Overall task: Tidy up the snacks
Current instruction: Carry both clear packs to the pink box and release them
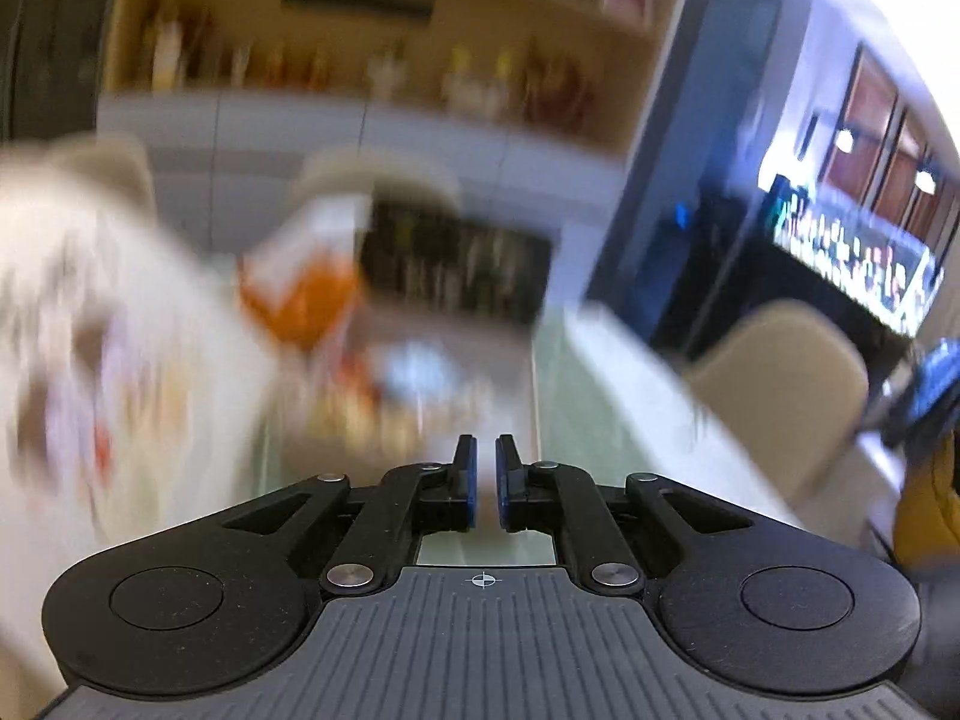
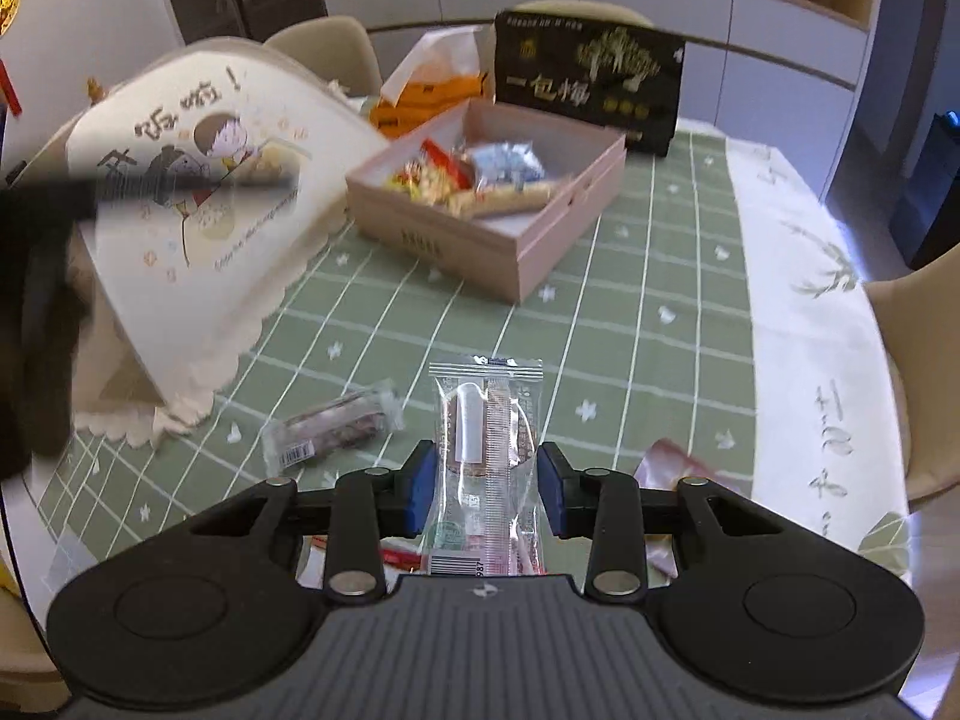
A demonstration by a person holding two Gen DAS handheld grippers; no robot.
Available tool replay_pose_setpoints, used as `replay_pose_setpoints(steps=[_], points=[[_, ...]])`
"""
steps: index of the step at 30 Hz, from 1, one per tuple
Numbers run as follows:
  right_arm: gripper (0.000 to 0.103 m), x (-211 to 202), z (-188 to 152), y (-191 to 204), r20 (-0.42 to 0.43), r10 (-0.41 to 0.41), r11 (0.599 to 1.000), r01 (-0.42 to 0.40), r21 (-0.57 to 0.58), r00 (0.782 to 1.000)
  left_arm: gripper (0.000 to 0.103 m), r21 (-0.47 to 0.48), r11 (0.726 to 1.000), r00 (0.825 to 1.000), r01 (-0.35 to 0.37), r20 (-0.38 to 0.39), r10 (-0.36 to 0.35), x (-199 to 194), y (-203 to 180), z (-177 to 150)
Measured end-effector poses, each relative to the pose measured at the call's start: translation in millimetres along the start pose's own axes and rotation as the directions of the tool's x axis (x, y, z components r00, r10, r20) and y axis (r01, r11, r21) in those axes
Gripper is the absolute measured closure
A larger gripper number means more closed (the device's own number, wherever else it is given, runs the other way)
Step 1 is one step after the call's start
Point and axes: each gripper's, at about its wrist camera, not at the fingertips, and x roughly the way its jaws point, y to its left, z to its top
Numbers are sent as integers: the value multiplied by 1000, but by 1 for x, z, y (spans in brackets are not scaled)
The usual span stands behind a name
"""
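Note:
In the right wrist view my right gripper [image 2: 486,480] is open, with a clear-wrapped snack bar [image 2: 485,420] lying between its blue pads on the green checked tablecloth [image 2: 648,276]. A second wrapped dark bar [image 2: 333,423] lies to the left. The pink box [image 2: 480,246] holding several snacks [image 2: 474,174] stands further back. The left wrist view is motion-blurred. My left gripper [image 1: 486,480] is nearly shut with nothing between its pads, raised above the table, with the box [image 1: 408,384] blurred ahead.
A cream cartoon-printed cover [image 2: 198,192] stands at the left. A black packet [image 2: 591,81] and an orange-and-white carton [image 2: 429,84] stand behind the box. A pink wrapper [image 2: 672,462] lies at the right. Beige chairs [image 2: 918,372] ring the table.

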Motion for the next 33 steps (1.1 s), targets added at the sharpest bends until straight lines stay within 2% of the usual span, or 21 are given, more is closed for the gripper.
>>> replay_pose_setpoints(steps=[1,2,3,5,6,8,10,12,14,16,18,19,20,22,24,26,29,31,33], points=[[67,-2,1,0,8,-6,1000,6,-2,1000,93,8,1000,999,0,39,0,3,-1,16],[67,-4,2,0,14,-12,1000,13,-4,1000,91,4,1000,999,-8,45,8,7,-1,26],[67,-5,0,0,19,-19,1000,19,-5,1000,89,-11,1000,1000,-20,17,20,15,1,33],[67,-6,-6,-4,16,-23,1000,23,1,1000,88,-43,998,992,-43,-124,37,35,7,32],[67,-4,-9,-7,5,-25,1000,25,9,1000,88,-36,999,982,-22,-189,15,44,9,24],[67,4,-19,-13,-26,-37,999,37,24,999,87,16,997,955,69,-289,-62,58,10,-10],[67,14,-27,-17,-61,-49,998,51,33,997,87,118,987,922,106,-385,-53,63,3,-47],[67,22,-36,-20,-94,-53,997,58,46,994,86,276,954,896,115,-443,21,61,-12,-84],[67,28,-41,-20,-111,-45,997,50,50,993,84,412,903,886,126,-457,84,57,-21,-111],[67,30,-42,-17,-117,-41,998,46,45,992,83,489,860,875,146,-470,118,56,-25,-128],[67,32,-43,-13,-117,-39,998,44,35,992,83,516,841,863,164,-487,130,55,-26,-135],[67,33,-42,-11,-115,-39,999,43,30,993,83,511,842,852,176,-506,129,57,-25,-137],[67,33,-42,-9,-112,-39,999,42,24,993,82,506,843,849,183,-513,124,58,-25,-139],[67,34,-42,-6,-108,-33,999,35,17,994,73,510,835,848,205,-519,109,60,-26,-141],[66,33,-42,-6,-106,-19,999,22,24,994,54,514,824,839,237,-537,94,60,-30,-143],[66,33,-44,-8,-107,-17,999,20,34,994,49,499,830,831,251,-551,80,62,-30,-142],[66,32,-47,-11,-107,-20,998,25,49,994,53,475,861,842,180,-527,114,68,-23,-137],[66,32,-49,-13,-111,-19,998,26,61,994,49,458,877,830,143,-539,146,77,-16,-135],[66,32,-50,-14,-115,-23,998,30,62,993,53,422,896,827,139,-547,129,82,-14,-131]])
